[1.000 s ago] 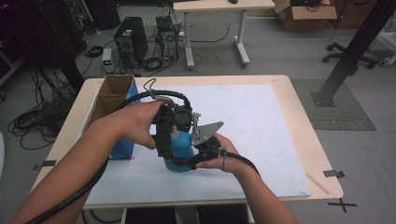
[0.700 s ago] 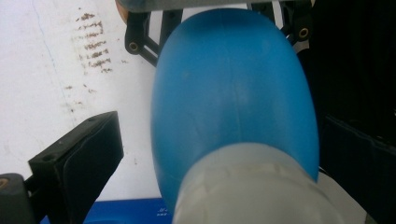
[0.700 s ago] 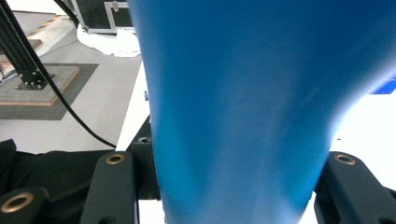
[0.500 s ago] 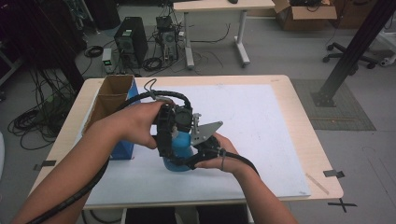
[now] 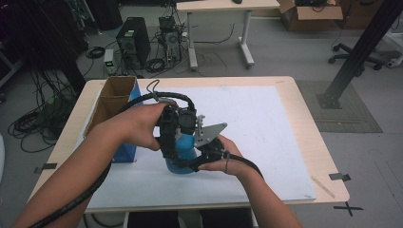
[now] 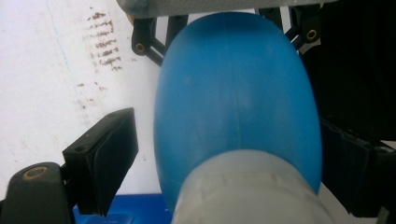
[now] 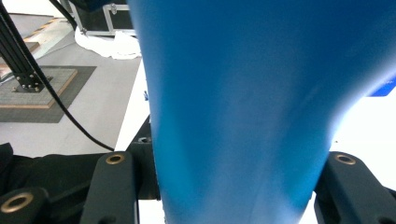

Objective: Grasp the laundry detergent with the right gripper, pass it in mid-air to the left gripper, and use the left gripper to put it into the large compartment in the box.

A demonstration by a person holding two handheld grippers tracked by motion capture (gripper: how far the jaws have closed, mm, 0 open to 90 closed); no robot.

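Gripping the blue bottle (image 5: 183,152) low on its body, the right gripper (image 5: 202,154) steadies it upright on the table. The left gripper (image 6: 224,154) has just been closing around the pale cap (image 6: 247,191) (contact seems incomplete, one pad (image 6: 109,154) standing clear); next it must clamp, then twist.

Place: a lab or workshop.
Upper left: computer tower (image 5: 133,42) and tangled cables (image 5: 28,124) on the floor.
Top: second desk (image 5: 223,5), cardboard box (image 5: 311,12).
Upper right: office chair (image 5: 363,50), black metal frame post (image 5: 361,52).

Grey floor (image 5: 285,47), desk (image 5: 223,5), cables (image 5: 28,123).
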